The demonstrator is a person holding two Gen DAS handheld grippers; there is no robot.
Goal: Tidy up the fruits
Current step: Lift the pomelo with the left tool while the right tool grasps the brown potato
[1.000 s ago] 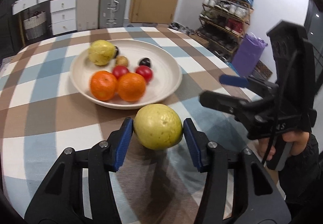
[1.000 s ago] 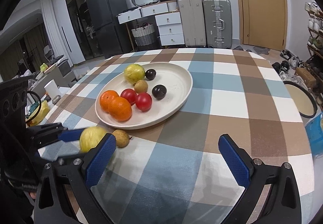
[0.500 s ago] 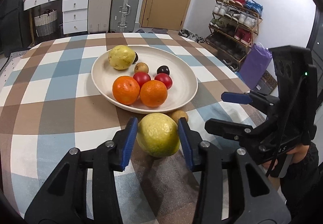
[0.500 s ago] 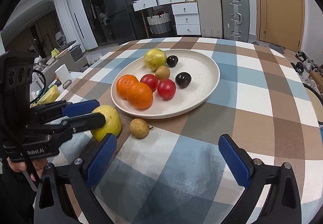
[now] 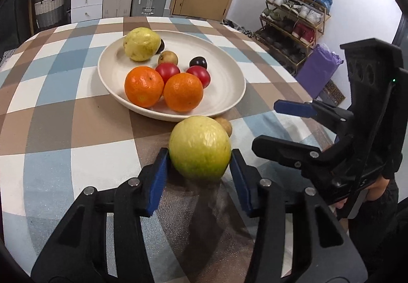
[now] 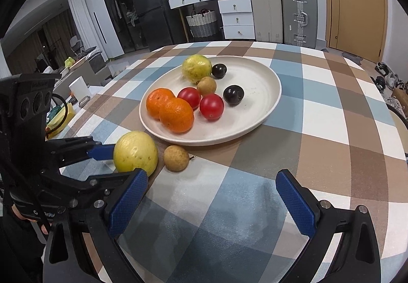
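Note:
My left gripper [image 5: 199, 178] is shut on a yellow-green guava [image 5: 199, 147], held just above the checked tablecloth near the white plate [image 5: 229, 94]. The same guava shows in the right wrist view [image 6: 135, 151], between the left gripper's blue pads. A small brown fruit [image 6: 176, 158] lies on the cloth beside it, in front of the plate [image 6: 265, 109]. The plate holds another guava [image 6: 196, 68], two oranges [image 6: 176, 115], two red fruits [image 6: 211, 106], two dark plums [image 6: 233, 95] and a small brown fruit [image 6: 206, 85]. My right gripper [image 6: 211, 204] is open and empty, low over the cloth.
The round table's edge [image 5: 293, 74] curves off to the right, with a shoe rack [image 5: 295, 20] and a purple bag [image 5: 317, 70] beyond it. Suitcases [image 6: 298, 15], white drawers [image 6: 237, 18] and a door stand behind the table. A side table [image 6: 76, 89] with clutter is on the left.
My left gripper has closed on the guava and carried it toward the plate. The small brown fruit has come into view beside it. The right gripper stays open and has shifted a little closer.

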